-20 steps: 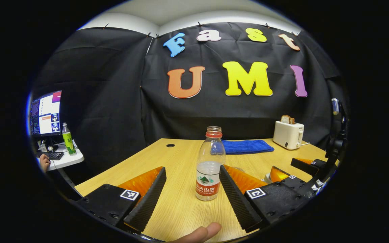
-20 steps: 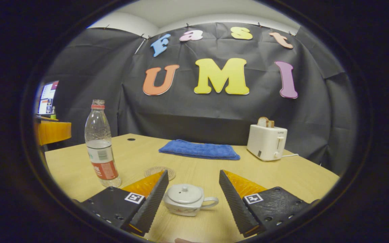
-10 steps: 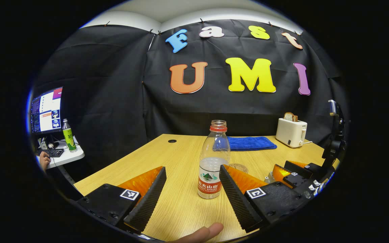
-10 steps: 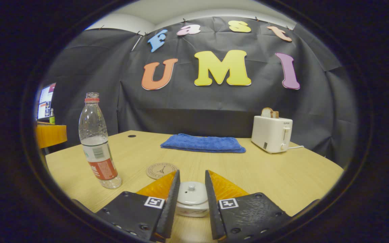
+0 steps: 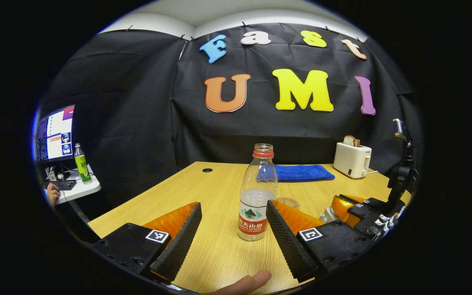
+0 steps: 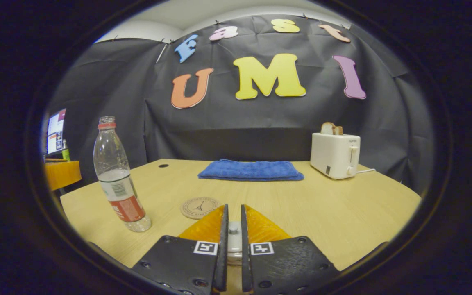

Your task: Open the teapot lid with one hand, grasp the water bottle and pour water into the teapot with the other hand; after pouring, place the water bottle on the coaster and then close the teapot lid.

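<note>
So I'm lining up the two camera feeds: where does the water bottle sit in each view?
Left gripper view: water bottle at centre, upright between the open fingers.
Right gripper view: bottle at far left, upright on the table.
Shared landmark: the round coaster just right of the bottle.

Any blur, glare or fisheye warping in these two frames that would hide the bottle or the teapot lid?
Left gripper view: sharp and evenly lit; the clear plastic water bottle with the red label is crisp, and the light wooden table bows toward the rim. Right gripper view: also sharp, no glare; the right hand-held gripper covers most of the white ceramic teapot lid, leaving a sliver with its knob.
</note>
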Available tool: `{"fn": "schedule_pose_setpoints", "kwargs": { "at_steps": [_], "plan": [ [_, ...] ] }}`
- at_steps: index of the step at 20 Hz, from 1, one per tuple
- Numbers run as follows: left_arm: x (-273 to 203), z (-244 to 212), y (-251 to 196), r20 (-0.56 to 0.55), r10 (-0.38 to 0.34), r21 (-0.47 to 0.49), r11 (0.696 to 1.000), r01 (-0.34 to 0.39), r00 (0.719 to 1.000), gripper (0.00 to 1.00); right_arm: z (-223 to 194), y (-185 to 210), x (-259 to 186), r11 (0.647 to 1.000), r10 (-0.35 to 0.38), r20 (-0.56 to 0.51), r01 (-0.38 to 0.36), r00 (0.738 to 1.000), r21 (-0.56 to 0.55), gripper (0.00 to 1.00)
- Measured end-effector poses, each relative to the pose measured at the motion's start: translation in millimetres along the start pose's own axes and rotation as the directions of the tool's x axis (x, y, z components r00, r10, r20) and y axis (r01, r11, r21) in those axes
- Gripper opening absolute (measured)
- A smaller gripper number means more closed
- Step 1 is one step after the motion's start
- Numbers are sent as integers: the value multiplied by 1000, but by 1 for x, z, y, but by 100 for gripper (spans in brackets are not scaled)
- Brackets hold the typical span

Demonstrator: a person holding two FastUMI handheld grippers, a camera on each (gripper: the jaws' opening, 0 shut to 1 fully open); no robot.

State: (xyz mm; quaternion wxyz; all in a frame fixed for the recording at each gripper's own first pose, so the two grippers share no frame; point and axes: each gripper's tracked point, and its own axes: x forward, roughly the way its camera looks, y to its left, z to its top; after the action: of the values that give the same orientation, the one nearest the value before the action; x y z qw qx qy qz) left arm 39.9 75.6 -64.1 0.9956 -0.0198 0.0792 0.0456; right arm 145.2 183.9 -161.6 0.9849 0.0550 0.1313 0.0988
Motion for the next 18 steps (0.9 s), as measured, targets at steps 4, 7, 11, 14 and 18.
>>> {"fn": "schedule_pose_setpoints", "kwargs": {
  "at_steps": [4,7,11,14,18],
  "plan": [
    [4,-7,-3,-14,0,16,1000,0,1000,99,3,-1,-7,999,-12,13,12,1000,-40,1],
    [6,-11,-8,-24,-13,17,1000,13,1000,99,5,1,-7,1000,-3,15,3,1000,-24,0],
    [9,-13,-15,-17,-48,0,999,48,999,99,21,-1,-15,1000,10,39,-9,999,-12,0],
    [12,-15,-23,-9,-78,-11,997,78,997,99,38,-10,-30,1000,-4,64,6,998,-29,0],
    [20,-13,-27,32,-103,-16,994,104,994,99,52,-22,-56,999,-15,101,18,995,-29,0]
  ]
}}
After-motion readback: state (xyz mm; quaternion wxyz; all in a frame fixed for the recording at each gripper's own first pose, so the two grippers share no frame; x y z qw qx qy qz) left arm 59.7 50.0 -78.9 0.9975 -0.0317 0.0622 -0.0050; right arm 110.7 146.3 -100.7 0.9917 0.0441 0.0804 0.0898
